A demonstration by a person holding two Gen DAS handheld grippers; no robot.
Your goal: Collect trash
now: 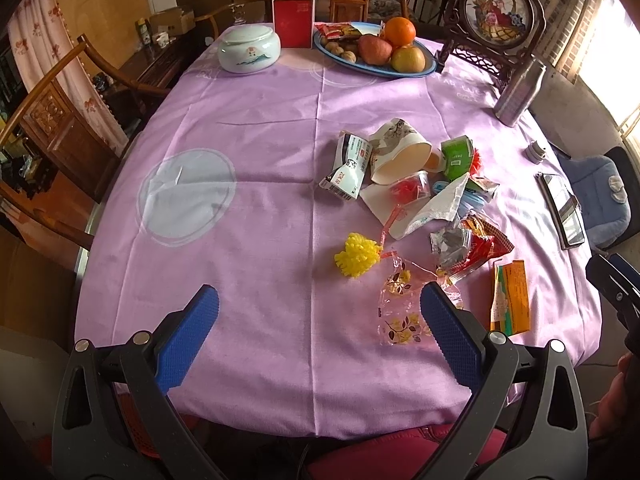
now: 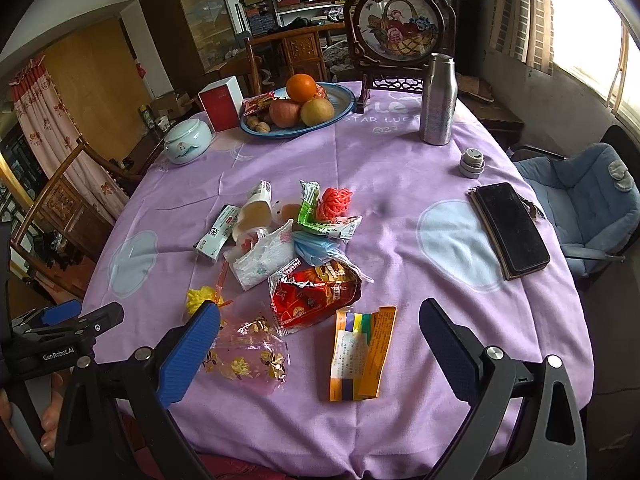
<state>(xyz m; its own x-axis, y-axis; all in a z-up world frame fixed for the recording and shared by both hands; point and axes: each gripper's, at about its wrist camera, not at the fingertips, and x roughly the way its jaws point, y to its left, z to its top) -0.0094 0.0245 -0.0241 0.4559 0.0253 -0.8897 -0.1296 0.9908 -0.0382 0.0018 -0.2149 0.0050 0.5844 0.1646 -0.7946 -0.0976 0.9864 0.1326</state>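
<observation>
A heap of trash lies on the purple tablecloth (image 1: pixel 260 168): a paper cup (image 1: pixel 396 152), a milk carton (image 1: pixel 348 168), a green carton (image 1: pixel 456 156), a white tissue (image 1: pixel 432 208), a red snack bag (image 2: pixel 316 292), a yellow foam net (image 1: pixel 356 254), a clear flowered wrapper (image 1: pixel 400 304) and an orange sachet (image 2: pixel 360 356). My left gripper (image 1: pixel 320 300) is open and empty above the near table edge, left of the wrapper. My right gripper (image 2: pixel 320 316) is open and empty, with the orange sachet between its fingers' line of view.
At the far side stand a fruit plate (image 1: pixel 340 58), a white lidded jar (image 1: pixel 248 54), a red box (image 1: pixel 293 20), a steel bottle (image 2: pixel 438 100) with its cap (image 2: pixel 472 164) and a framed picture (image 2: pixel 400 28). A phone (image 2: pixel 512 232) lies right. Wooden chairs stand left.
</observation>
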